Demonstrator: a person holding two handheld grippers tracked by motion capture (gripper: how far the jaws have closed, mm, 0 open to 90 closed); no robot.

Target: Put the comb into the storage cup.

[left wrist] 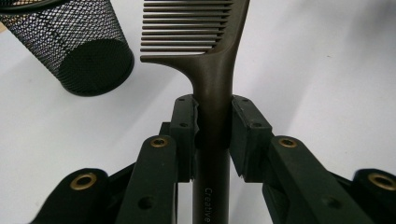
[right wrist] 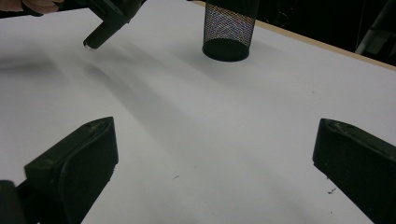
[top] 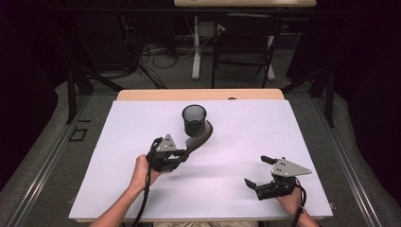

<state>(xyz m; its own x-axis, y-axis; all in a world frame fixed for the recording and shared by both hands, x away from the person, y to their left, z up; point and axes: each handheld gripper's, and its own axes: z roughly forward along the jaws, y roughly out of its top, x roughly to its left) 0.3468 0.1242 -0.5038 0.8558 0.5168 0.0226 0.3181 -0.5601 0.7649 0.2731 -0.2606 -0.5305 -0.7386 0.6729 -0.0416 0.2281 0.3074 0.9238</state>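
Lengthwise, comb (left wrist: 212,70) in left gripper (left wrist: 213,126) points toward mesh cup (left wrist: 70,44).

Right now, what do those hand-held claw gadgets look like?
Both are black. The left claw and right claw each carry a grey three-cornered plate on top and trail a black cable. The jaws are blocky, with brass-coloured pivot rings. The forearms are bare, no sleeves.

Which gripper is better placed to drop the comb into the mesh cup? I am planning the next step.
Left. The left gripper is shut on the comb handle, and the mesh cup stands just beyond its teeth. The right gripper is open, empty and farther away.
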